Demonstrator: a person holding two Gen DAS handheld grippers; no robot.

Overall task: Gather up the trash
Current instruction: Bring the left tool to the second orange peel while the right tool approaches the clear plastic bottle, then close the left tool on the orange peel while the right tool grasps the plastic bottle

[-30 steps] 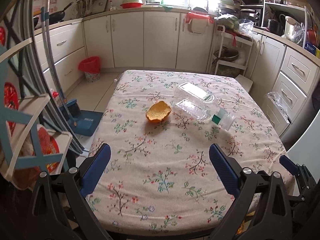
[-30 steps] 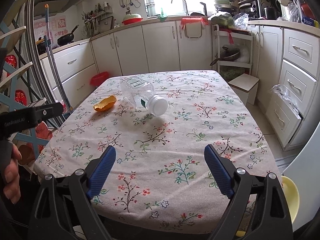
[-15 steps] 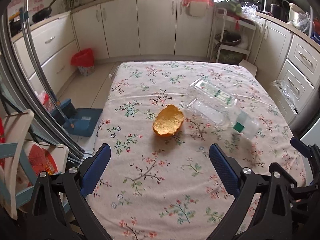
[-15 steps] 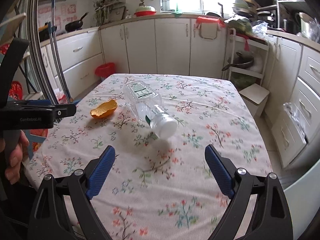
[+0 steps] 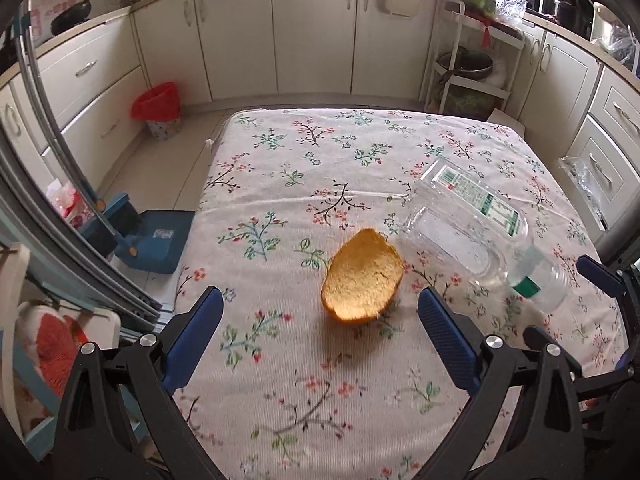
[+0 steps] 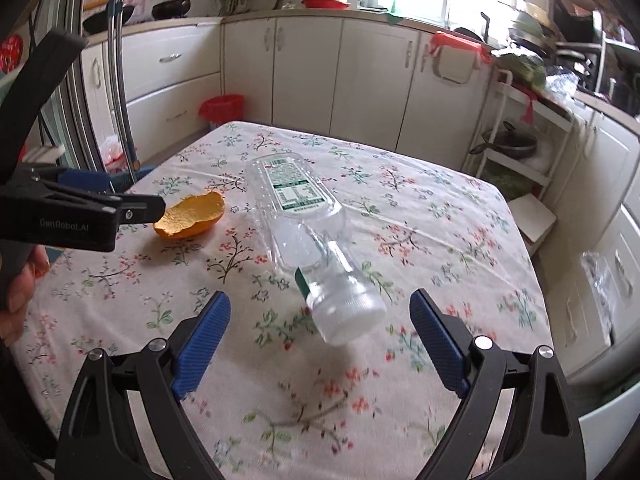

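My left gripper point(image 5: 320, 330) hangs over the flowered tablecloth point(image 5: 280, 184) with its blue pads spread wide and nothing between them; the orange peel point(image 5: 362, 278) lies cupped side up on the cloth just ahead of the gap, nearer the right-hand pad than the left-hand one. Taking that peel as my mark, the clear plastic bottle point(image 5: 472, 232) lies on its side just to the right of it, its base close against the peel's far edge and its white cap pointing back toward me and to the right. My right gripper point(image 6: 320, 340) is likewise wide and empty, held over the cloth with the bottle's cap point(image 6: 352, 320) lying just ahead of the space between its pads; in this view the peel point(image 6: 190, 216) sits left of the bottle point(image 6: 296, 216), and the tip of my left gripper point(image 6: 140, 208) reaches to just beside the peel, though I cannot tell whether it touches. Part of my hand point(image 6: 20, 292) shows at the left edge. Beyond the peel, on the floor by the cabinets, stands a bin with a red liner point(image 5: 157, 110).
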